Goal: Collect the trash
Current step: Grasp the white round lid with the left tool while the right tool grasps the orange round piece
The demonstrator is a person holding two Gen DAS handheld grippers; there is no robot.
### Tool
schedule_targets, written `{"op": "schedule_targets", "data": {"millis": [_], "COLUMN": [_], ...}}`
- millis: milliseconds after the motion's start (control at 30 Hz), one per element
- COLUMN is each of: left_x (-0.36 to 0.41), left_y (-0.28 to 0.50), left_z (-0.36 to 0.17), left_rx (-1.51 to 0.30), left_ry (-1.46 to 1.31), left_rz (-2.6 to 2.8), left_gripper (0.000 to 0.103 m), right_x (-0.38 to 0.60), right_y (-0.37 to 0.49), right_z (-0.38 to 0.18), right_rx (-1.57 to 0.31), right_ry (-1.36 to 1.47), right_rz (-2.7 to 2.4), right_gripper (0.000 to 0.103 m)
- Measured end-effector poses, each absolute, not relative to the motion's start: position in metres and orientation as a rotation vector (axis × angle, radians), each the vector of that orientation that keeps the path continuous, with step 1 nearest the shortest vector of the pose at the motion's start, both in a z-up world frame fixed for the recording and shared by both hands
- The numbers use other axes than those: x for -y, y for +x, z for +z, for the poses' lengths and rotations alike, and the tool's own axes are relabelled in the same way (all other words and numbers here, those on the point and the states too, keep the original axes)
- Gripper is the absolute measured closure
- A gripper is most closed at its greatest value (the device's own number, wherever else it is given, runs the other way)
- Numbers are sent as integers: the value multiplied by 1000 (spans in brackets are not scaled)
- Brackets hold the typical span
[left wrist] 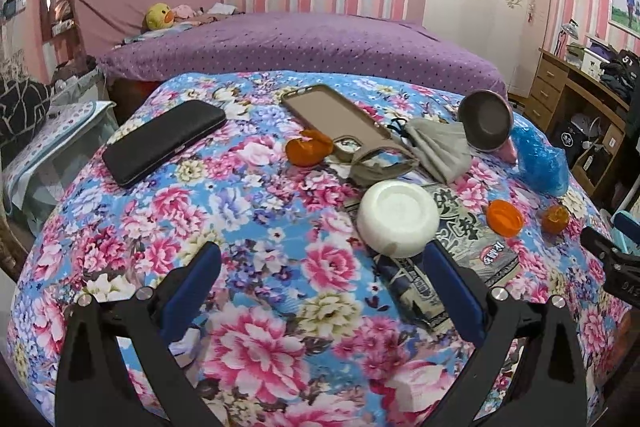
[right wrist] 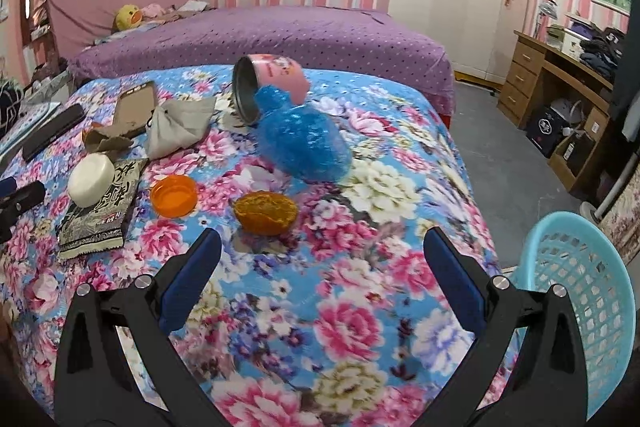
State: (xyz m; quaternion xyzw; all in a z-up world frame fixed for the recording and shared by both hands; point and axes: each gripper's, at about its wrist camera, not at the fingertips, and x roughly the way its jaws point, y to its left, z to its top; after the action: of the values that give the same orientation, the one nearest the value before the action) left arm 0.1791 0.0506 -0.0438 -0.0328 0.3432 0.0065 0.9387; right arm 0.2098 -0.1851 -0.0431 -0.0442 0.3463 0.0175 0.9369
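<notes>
Trash lies scattered on a floral quilt (left wrist: 248, 227). In the right wrist view an orange peel (right wrist: 265, 213) sits just ahead of my open right gripper (right wrist: 320, 267), with an orange cap (right wrist: 175, 195) to its left and a crumpled blue plastic bag (right wrist: 304, 143) behind. A teal basket (right wrist: 580, 307) stands off the bed's right edge. My left gripper (left wrist: 324, 267) is open and empty; an upturned white bowl (left wrist: 396, 219) rests on a snack wrapper (left wrist: 452, 239) by its right finger. Another peel (left wrist: 308, 147) and a grey mask (left wrist: 436, 147) lie farther back.
A black phone (left wrist: 164, 141), a phone case (left wrist: 332, 119) and a tipped pink tin (right wrist: 272, 83) also lie on the quilt. Beyond is a purple bed (left wrist: 300, 43). A wooden desk (right wrist: 560, 87) stands right, with grey floor (right wrist: 500, 147) between.
</notes>
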Motion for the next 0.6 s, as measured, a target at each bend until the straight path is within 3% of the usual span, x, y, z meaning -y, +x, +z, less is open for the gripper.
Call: {"op": "schedule_targets", "data": {"millis": [100, 267, 333, 400, 500, 600], "left_x": [-54, -56, -56, -55, -50, -44], "left_y": [182, 187, 188, 190, 191, 194], "left_z": [-46, -50, -51, -53, -53, -53], "left_rx": [-715, -738, -748, -754, -755, -753], "left_ry": [-77, -87, -81, -76, -63, -51], "left_rz": [17, 21, 26, 22, 14, 4], "left_gripper": [4, 4, 4, 4, 4, 4], "right_x": [175, 164, 161, 160, 161, 164], "right_y": [223, 248, 255, 259, 257, 252], "right_z": [-48, -59, -65, -68, -65, -60], "right_rx": [-728, -798, -834, -858, -841, -810], "right_ry": [-114, -130, -132, -125, -115, -104], "right_rz": [66, 104, 115, 141, 153, 154], "right_gripper": [6, 22, 45, 59, 68, 70]}}
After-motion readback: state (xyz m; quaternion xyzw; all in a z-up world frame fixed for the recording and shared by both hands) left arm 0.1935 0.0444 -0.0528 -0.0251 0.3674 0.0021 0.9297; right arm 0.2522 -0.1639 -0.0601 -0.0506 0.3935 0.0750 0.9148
